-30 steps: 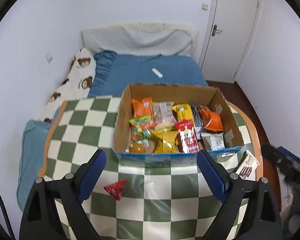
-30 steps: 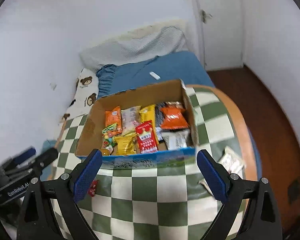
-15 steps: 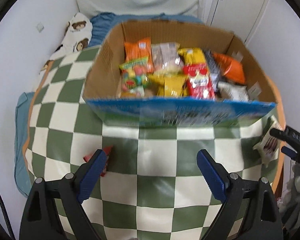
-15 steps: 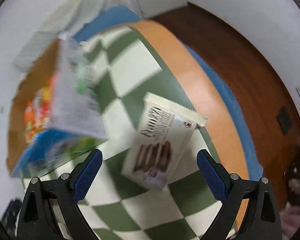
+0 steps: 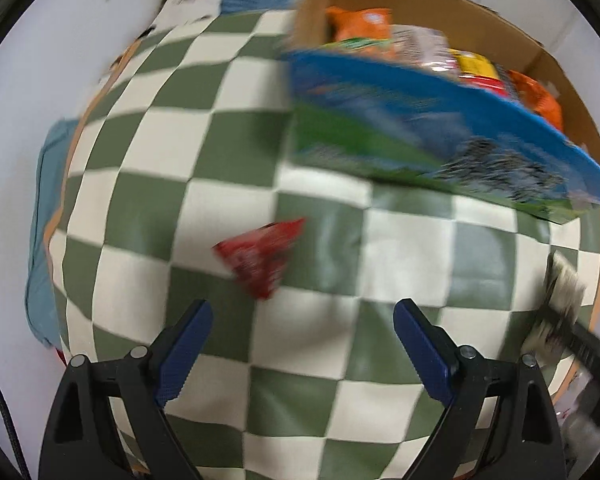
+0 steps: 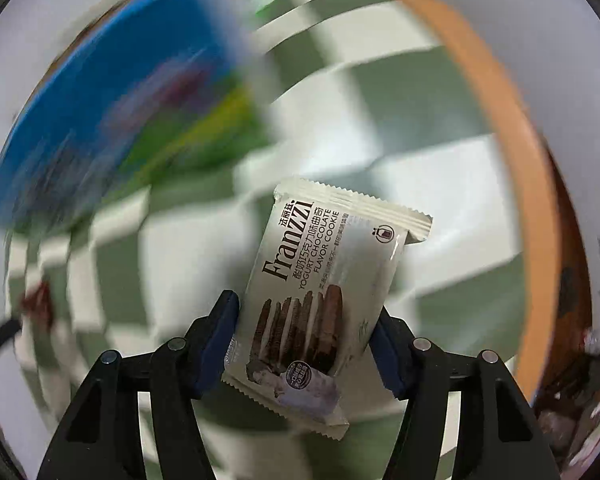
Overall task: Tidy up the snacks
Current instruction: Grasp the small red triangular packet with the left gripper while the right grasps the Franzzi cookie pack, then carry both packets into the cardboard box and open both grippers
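Right gripper [image 6: 306,330] now clamps the cookie packet [image 6: 320,292], which lay on the table half a second ago.
Left gripper [image 5: 302,340], jaws apart, has come near the red packet [image 5: 262,258]; the box [image 5: 420,120] comes next, I think.

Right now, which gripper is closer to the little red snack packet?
Left. The left gripper hangs open just short of the red packet on the checkered table. The right gripper is across the table, clamping the cookie pack.

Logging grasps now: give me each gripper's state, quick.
Left gripper: open, holding nothing.
Right gripper: shut on Franzzi cookie packet.
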The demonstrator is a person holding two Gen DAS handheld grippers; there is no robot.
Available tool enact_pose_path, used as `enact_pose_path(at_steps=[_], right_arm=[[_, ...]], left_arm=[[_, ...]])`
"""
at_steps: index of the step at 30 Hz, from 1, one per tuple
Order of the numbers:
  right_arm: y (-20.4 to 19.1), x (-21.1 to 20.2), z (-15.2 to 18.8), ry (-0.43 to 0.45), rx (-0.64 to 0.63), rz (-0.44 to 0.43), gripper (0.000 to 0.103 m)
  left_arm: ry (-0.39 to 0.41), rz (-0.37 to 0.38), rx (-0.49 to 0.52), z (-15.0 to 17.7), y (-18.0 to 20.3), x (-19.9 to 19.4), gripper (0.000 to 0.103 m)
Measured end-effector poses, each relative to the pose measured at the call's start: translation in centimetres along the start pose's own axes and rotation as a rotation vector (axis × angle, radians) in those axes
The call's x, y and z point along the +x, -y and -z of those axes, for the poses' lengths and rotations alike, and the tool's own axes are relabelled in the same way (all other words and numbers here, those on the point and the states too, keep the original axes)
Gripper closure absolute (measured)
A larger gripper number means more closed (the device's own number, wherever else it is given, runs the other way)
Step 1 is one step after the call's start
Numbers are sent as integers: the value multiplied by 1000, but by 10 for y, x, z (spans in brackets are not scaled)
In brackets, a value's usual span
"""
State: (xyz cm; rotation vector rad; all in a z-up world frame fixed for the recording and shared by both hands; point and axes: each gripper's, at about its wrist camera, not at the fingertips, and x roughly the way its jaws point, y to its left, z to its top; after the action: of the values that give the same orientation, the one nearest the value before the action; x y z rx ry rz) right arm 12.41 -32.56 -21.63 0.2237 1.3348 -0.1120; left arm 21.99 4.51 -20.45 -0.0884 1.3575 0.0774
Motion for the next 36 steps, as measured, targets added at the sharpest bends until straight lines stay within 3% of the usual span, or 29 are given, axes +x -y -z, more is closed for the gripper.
enact_pose_path(at_steps=[4, 12, 14, 15, 16, 23, 30, 36], right_arm=[[-43, 9, 14, -29, -84, -74, 38], [-95, 23, -2, -72, -177, -129, 38], [-100, 26, -1, -80, -185, -129, 39], [-103, 25, 4, -83, -190, -128, 41], [-102, 26, 4, -89, -191, -132, 41], [-108, 30, 21, -121, -225, -148, 42], [-106, 40, 61, -230, -298, -160, 42], [-102, 54, 63, -236, -236, -153, 40]], left_arm=[[-36, -30, 81, -4, -15, 19, 10], [-115, -78, 307, -34, -4, 59, 10], [-133, -80, 334, -38, -3, 68, 21], [-138, -77, 340, -39, -4, 72, 43], [-152, -75, 339, -39, -5, 76, 56], [-169, -23, 259, -13, -8, 72, 57], [-287, 94, 115, 51, 4, 82, 57], [-271, 50, 111, 57, 14, 93, 57]])
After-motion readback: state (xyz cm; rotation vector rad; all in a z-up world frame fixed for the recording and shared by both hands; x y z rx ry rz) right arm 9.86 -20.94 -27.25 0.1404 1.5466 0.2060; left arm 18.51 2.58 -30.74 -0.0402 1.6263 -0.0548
